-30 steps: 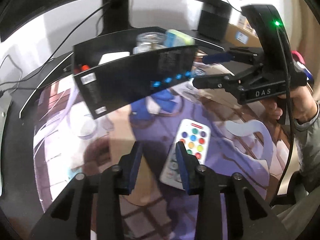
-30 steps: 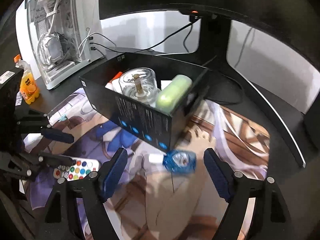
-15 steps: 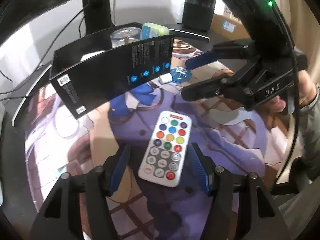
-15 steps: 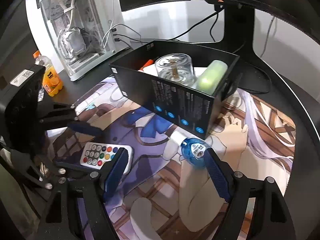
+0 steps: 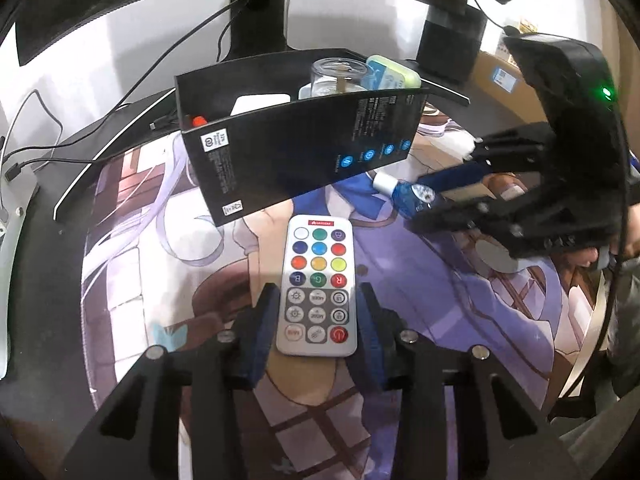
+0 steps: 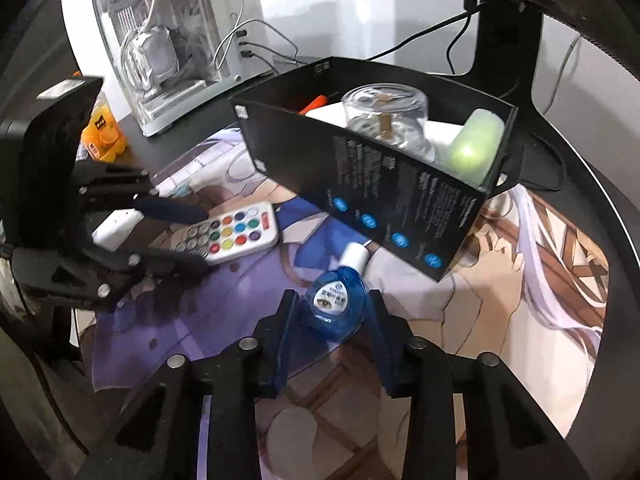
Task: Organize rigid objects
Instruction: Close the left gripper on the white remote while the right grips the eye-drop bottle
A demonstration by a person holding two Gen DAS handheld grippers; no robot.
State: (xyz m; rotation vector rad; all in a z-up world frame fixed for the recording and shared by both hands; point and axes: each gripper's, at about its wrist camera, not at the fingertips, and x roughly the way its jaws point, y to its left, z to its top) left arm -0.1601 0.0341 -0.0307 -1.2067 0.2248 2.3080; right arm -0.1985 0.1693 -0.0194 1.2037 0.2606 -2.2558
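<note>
A white remote (image 5: 318, 288) with coloured buttons lies on the printed desk mat; it also shows in the right wrist view (image 6: 230, 234). My left gripper (image 5: 316, 300) is open, its fingers on both sides of the remote's near end with small gaps. A blue eye-drop bottle (image 6: 336, 300) with a white cap lies on the mat in front of the black box (image 6: 400, 204). My right gripper (image 6: 332, 304) has closed in on the bottle, its pads at both sides; it shows in the left wrist view (image 5: 424, 204).
The open black box (image 5: 304, 152) holds a clear jar (image 6: 386, 116), a green case (image 6: 476, 144) and white and orange items. A monitor stand (image 5: 258, 12) and cables are behind it. A white PC case (image 6: 168, 40) and an orange bottle (image 6: 102, 132) stand at the left.
My left gripper opened and moved forward around the remote's near end. My right gripper came down over the blue bottle and narrowed onto it.
</note>
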